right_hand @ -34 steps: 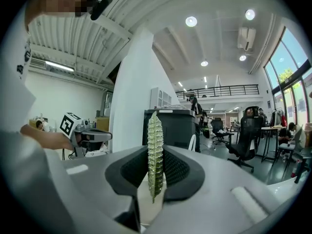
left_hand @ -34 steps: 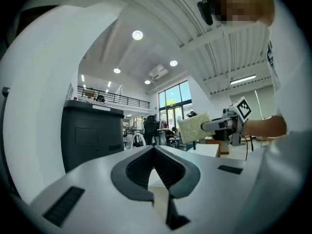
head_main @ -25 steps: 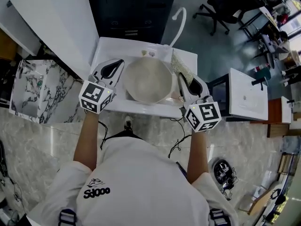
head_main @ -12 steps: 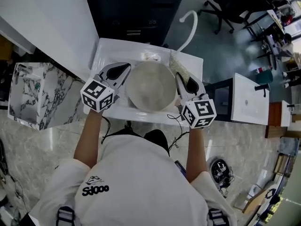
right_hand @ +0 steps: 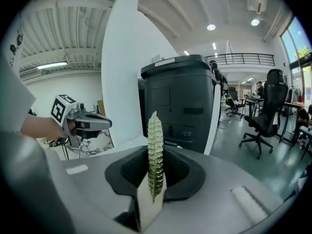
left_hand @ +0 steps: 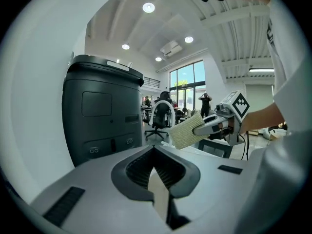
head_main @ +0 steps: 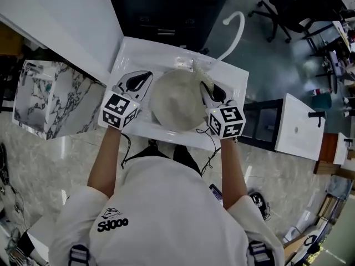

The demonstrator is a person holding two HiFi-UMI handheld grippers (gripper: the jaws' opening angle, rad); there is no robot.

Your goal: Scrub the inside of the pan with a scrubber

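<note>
Approach step, apparently: right gripper [head_main: 207,88] clamped the scrubber [right_hand: 155,150] at the pan [head_main: 176,103] rim. Left gripper [head_main: 142,80] was closed and empty beside the pan. Next, the scrubber likely needed pressing inside.

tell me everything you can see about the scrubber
The scrubber is a flat rectangular pad, pale cream-yellow with a coarse woven or mesh look. Edge-on, it shows as a thin ridged strip with a greenish tint. It stands upright, clamped at its lower end between the shut jaws of the right gripper, most of it sticking out past the tips. From above it sits by the right rim of the pan; whether it touches the pan cannot be told.
</note>
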